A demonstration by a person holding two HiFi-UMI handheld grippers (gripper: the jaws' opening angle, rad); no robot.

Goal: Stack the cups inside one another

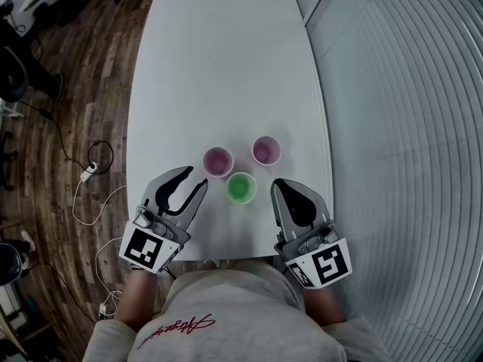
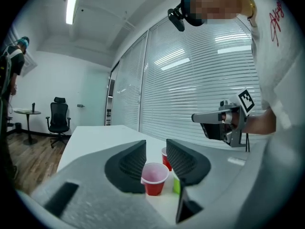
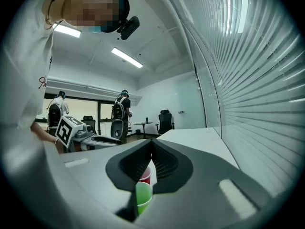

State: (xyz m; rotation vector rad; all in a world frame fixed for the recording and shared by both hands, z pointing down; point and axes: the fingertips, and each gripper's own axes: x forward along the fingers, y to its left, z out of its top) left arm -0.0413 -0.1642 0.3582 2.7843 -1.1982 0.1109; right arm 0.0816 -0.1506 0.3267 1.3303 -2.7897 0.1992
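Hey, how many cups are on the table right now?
3. The green cup stands nearest the person; the left red cup and the right red cup stand just beyond it, side by side. None is nested in another, so none seems hidden.

R gripper (image 3: 151, 144): jaws together | green cup (image 3: 143, 195) low, just past tips, upright | red cup (image 3: 146, 175) behind it, partly hidden by jaw | L gripper (image 3: 116, 140) at left, marker cube showing | white table (image 3: 200, 137) | blinds (image 3: 257, 104) right

Red script (image 1: 175, 327) on the shirt (image 1: 241, 300) is unreadable.
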